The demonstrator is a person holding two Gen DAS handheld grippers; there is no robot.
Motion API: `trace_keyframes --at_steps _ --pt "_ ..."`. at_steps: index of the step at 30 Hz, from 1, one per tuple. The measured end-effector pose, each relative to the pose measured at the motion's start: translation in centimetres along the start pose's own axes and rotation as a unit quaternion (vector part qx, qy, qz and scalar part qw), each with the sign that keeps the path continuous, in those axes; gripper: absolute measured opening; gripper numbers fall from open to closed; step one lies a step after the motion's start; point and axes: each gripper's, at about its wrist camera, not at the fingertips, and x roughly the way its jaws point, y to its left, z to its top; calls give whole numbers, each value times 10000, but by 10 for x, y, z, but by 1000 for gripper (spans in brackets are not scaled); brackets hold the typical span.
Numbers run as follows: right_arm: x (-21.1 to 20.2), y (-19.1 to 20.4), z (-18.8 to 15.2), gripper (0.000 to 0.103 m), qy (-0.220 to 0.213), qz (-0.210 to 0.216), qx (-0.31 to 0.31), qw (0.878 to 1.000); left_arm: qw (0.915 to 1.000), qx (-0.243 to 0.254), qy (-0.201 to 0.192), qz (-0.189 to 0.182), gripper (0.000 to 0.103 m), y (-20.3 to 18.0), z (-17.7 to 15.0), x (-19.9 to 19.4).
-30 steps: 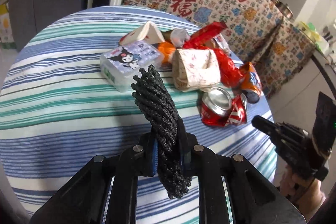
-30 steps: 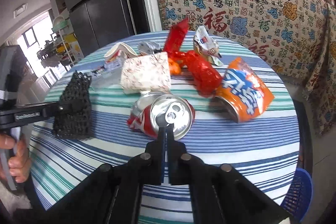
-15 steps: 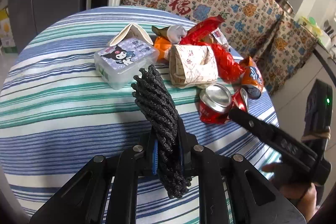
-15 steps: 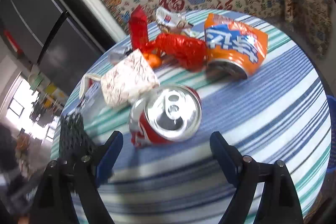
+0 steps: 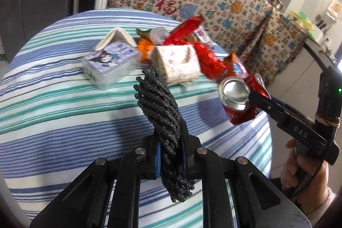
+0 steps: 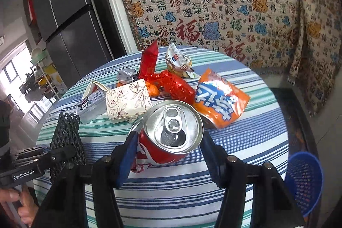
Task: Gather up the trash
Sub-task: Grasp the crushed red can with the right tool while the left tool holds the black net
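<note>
My left gripper (image 5: 171, 142) is shut on a black mesh bag (image 5: 164, 121), held bunched above the striped table; the bag also shows in the right wrist view (image 6: 66, 138). My right gripper (image 6: 168, 142) is shut on a crushed red soda can (image 6: 171, 138), lifted off the cloth; the can also shows in the left wrist view (image 5: 237, 99). Behind lie an orange snack bag (image 6: 220, 104), a red wrapper (image 6: 171, 82), a floral paper carton (image 6: 128, 104) and a clear cartoon box (image 5: 109, 65).
A round table with a striped cloth (image 6: 245, 142) holds the trash pile at its far side. A blue mesh basket (image 6: 303, 183) stands on the floor at the right. A patterned cloth (image 6: 213, 14) covers furniture behind; a dark fridge (image 6: 64, 3) is at the back left.
My right gripper opened, closed around the red can and lifted it off the table. My left gripper kept hold of the mesh bag and barely moved.
</note>
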Motion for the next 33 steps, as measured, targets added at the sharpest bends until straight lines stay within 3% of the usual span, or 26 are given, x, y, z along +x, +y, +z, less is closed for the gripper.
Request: trace_keyframes --at_steps 4,18,22,33 --pt "-21 -8 0 58 -69 -128 -231 9996 9991 265 31 -318 14 -28 1 1" --pt "-61 -78 -1 56 -189 -483 33 9986 9934 931 219 -635 13 -112 4 23" --pt "-50 -89 -8 55 -3 -337 180 9993 9932 930 284 -641 13 -118 1 30" --pt "-50 -85 -7 55 -42 -232 151 9996 9932 864 354 -692 13 -118 7 36"
